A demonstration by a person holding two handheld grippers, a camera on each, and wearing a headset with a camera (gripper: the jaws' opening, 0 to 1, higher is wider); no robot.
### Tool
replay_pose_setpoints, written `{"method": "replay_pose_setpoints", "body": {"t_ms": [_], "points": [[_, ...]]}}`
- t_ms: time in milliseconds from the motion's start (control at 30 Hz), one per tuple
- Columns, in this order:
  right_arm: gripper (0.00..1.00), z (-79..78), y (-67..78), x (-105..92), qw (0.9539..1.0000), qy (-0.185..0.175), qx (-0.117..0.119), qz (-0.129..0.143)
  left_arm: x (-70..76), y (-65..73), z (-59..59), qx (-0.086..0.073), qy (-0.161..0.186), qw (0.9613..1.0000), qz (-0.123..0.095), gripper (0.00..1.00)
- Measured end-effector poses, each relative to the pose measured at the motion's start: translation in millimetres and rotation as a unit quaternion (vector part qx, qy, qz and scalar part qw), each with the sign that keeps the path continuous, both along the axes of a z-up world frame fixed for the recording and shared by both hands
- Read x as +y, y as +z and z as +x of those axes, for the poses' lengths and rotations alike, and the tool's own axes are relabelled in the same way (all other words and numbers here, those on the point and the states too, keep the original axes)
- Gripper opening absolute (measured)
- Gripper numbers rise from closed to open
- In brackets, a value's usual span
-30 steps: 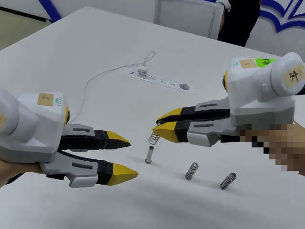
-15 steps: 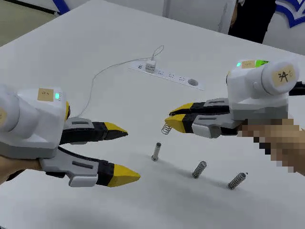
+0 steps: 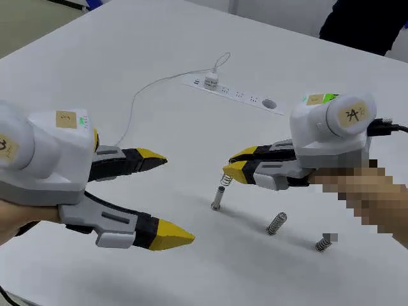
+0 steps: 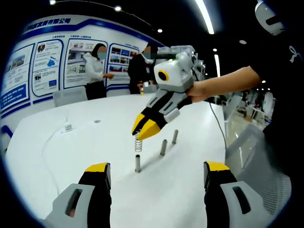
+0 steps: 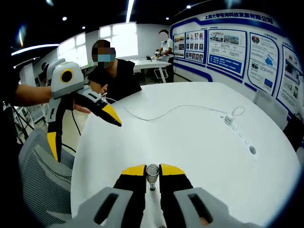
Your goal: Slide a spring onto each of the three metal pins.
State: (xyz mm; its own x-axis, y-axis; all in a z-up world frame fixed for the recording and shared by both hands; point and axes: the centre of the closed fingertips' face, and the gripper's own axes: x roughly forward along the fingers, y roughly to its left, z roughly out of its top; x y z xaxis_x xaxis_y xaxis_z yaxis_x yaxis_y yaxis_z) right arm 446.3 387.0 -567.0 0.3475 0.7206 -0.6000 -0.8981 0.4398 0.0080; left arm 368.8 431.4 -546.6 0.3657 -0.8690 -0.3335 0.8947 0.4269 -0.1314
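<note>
One pin point(image 3: 217, 199) stands bare near the middle of the table point(image 3: 127, 76). A second pin point(image 3: 276, 223) and a third pin point(image 3: 323, 243) to its right appear to carry springs already. The right gripper point(image 3: 231, 172) is clamped on the spring point(image 3: 225, 180), which hangs just above the bare pin's top. The left gripper point(image 3: 177, 199) hangs well to the left, jaws wide apart and holding nothing.

The spring is pinched by its upper coils and hangs a little tilted. If its lower end meets the pin off-centre it could catch on the rim, buckle and flick out of the jaws. A sideways push might tip the pin, and letting go too soon would leave the spring to bounce off and roll.

I cannot tell whether the lowest coil is already round the pin's tip. How the pin is fixed to the table is hidden. The third pin is small and blurred.
</note>
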Motion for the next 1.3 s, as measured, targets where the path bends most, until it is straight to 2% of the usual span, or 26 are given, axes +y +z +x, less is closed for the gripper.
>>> {"method": "replay_pose_setpoints", "body": {"t_ms": [200, 333, 400, 700, 1167, 1300], "points": [[0.10, 1.6, -12.7, 2.9, 0.9999, 0.003, 0.013, -0.007, 1.3, -5.3, 1.4, 0.005, 0.003, 1.0000, 0.005, 0.84], [0.10, 2.3, -19.9, 2.7, 0.9997, 0.007, 0.009, -0.022, 2.3, -6.4, 1.9, 0.005, 0.007, 1.0000, 0.004, 0.83], [0.10, 2.1, -23.0, 2.7, 0.9996, 0.007, 0.011, -0.025, 4.0, -5.8, 4.2, 0.000, 0.013, 0.9999, 0.003, 0.82], [0.10, -2.2, -42.0, 2.0, 0.9986, 0.018, 0.015, -0.049, 4.0, -8.0, 4.1, 0.004, 0.014, 0.9999, 0.005, 0.82], [0.11, -10.2, -65.3, 2.4, 0.9967, 0.032, 0.015, -0.073, 2.2, -9.5, 2.0, 0.009, 0.011, 0.9999, 0.006, 0.81], [0.11, -11.0, -68.1, 2.9, 0.9966, 0.031, 0.015, -0.074, 3.0, -10.0, 2.5, 0.009, 0.012, 0.9999, 0.006, 0.81]]}}
